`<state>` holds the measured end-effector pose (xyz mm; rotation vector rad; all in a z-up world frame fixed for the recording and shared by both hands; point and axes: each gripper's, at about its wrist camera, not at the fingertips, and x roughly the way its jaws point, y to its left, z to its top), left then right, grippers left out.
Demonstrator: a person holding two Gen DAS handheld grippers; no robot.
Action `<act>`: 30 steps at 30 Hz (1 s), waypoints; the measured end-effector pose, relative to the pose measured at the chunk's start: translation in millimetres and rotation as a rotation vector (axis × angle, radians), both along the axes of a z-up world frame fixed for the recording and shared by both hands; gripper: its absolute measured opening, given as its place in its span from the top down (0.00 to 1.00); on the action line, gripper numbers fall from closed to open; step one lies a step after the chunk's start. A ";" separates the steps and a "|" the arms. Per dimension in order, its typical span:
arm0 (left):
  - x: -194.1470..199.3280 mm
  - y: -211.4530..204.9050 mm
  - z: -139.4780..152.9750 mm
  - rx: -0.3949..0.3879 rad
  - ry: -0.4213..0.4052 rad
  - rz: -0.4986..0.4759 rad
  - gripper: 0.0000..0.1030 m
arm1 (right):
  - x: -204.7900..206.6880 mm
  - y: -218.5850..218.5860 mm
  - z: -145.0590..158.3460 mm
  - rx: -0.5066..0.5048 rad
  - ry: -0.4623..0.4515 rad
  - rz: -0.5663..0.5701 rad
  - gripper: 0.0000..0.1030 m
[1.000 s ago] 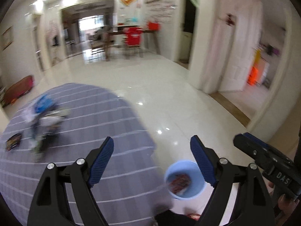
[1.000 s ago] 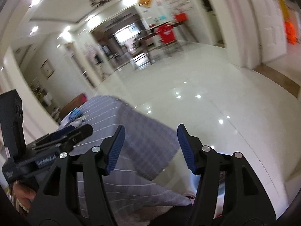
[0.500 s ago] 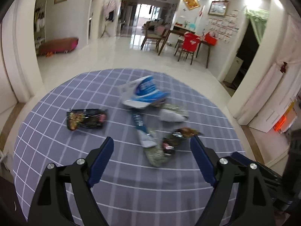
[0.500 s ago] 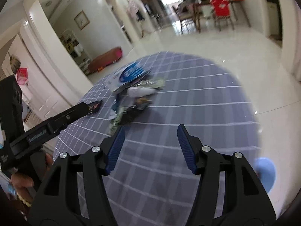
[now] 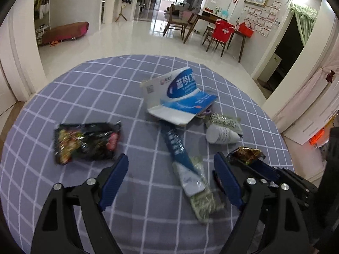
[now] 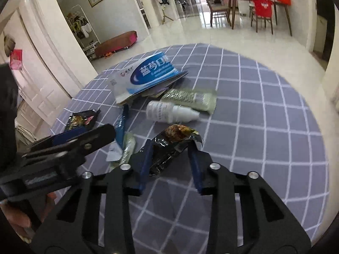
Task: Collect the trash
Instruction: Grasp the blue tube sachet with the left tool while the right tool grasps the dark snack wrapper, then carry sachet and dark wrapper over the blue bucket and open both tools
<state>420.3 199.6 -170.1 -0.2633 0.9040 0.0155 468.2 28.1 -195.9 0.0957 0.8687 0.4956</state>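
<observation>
Trash is scattered mid-table (image 5: 70,89); a dark wrapper (image 6: 169,146) is bracketed by the right gripper (image 6: 169,167), seemingly not yet pinched. Jaws should be closed squarely on its crumpled middle. The left gripper (image 5: 170,180) is held open, empty

Wrappers (image 5: 182,163) crowd mid-table; bare cloth (image 6: 264,127) lies open rightward.

On the table: two dark snack wrappers (image 5: 84,141) (image 6: 169,146), one white bottle (image 6: 169,112), one blue-white box (image 5: 180,97).
</observation>
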 end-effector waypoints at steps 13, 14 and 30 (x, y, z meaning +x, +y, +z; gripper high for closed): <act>12.2 -5.4 -4.8 0.010 0.015 0.005 0.92 | -5.3 -38.5 7.8 0.133 0.001 0.012 0.86; 7.6 -5.3 -2.4 0.008 0.009 0.005 0.92 | -8.0 -40.3 10.2 0.140 -0.001 0.016 0.87; -69.7 -69.8 55.2 -0.003 -0.114 -0.104 0.92 | -77.3 -91.8 49.2 0.211 -0.097 -0.013 0.95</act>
